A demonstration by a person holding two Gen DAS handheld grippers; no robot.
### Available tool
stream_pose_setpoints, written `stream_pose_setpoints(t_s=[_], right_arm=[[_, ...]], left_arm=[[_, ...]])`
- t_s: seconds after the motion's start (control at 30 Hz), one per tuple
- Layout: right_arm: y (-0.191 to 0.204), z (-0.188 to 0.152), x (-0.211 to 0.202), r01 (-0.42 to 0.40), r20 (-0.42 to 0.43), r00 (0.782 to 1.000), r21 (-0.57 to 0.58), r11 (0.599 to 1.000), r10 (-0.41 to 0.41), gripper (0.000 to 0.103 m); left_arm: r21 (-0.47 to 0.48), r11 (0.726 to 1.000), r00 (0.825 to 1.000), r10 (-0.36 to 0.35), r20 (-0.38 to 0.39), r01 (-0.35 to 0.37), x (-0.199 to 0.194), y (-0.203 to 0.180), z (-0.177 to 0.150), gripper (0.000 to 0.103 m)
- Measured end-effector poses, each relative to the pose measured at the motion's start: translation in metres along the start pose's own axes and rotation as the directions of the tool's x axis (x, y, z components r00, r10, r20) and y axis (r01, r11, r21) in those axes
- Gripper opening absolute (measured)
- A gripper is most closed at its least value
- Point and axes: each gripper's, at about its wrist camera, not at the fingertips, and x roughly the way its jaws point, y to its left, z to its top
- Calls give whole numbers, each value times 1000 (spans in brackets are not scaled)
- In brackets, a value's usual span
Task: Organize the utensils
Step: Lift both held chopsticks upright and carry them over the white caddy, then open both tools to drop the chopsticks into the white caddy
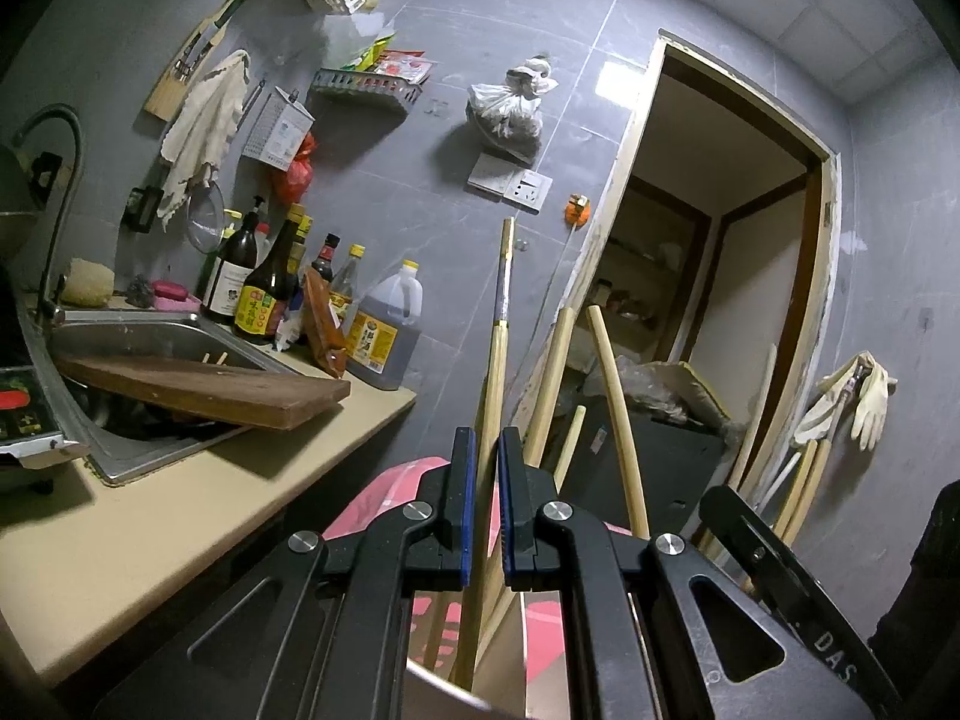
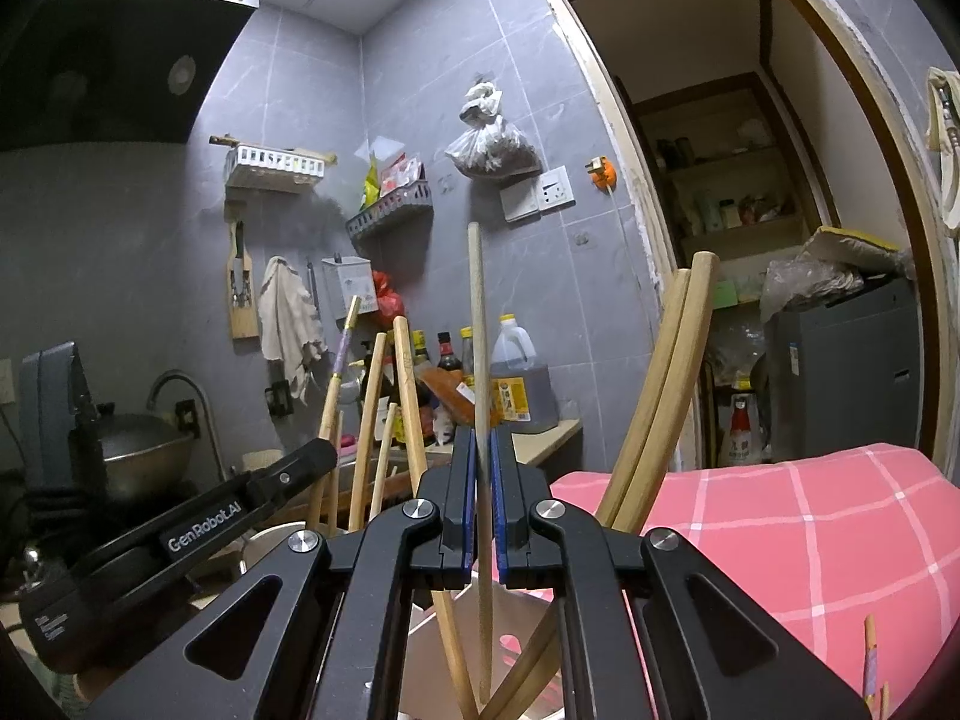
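1. Above a white holder (image 2: 528, 618) at the bottom of both wrist views, each gripper pinches one chopstick that stands upright with its lower end inside the holder.
2. The left gripper (image 1: 486, 504) has its blue-lined jaws pressed against a chopstick with a gold and dark patterned upper part (image 1: 501, 312); the stick rises between the pads and ends well above them, in front of the grey tiled wall (image 1: 432, 192).
3. The right gripper (image 2: 483, 498) clamps a plain pale chopstick (image 2: 478, 324), which runs straight up between its pads and down into the holder.
4. More chopsticks (image 2: 654, 402) lean loose in the same holder: two curved ones tip to the right of the right gripper, and several straight ones (image 2: 366, 414) lean to its left.
5. From the right wrist view, the left gripper's black body comes in from the lower left, its tip at the patterned stick.
6. A pink checked cloth (image 2: 780, 528) lies just beside the holder, on the right.
7. Farther back, a counter (image 1: 180, 510) carries a steel sink (image 1: 150, 330) with a wooden board (image 1: 204, 387) lying across it, and sauce bottles (image 1: 264, 294) stand against the wall.
8. An open doorway (image 1: 720, 240) sits to the right.
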Motion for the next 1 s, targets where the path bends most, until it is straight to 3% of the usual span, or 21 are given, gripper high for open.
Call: stream_pose_setpoints(t_s=[0.33,0.6,0.67,0.73,1.0], right_arm=[[3,-4,1,2,-21,1000,-19,1000,-3,4],[10,-3,-6,23,12,1000,-56,998,-23,8],[12,-1,-11,28,33,999,-69,997,-26,11],[14,-1,-14,30,46,999,-74,997,-27,22],[16,4,-26,50,79,996,-84,995,-44,22]], left_arm=[[53,999,998,12,-55,-10,-4,-8,-12,6],[51,999,997,5,-78,-1,-12,-8,-16,6],[46,999,997,1,-81,3,-13,-8,-16,7],[42,999,997,-3,-81,7,-15,-7,-15,7],[38,999,997,-5,-75,8,-20,-8,-13,7]])
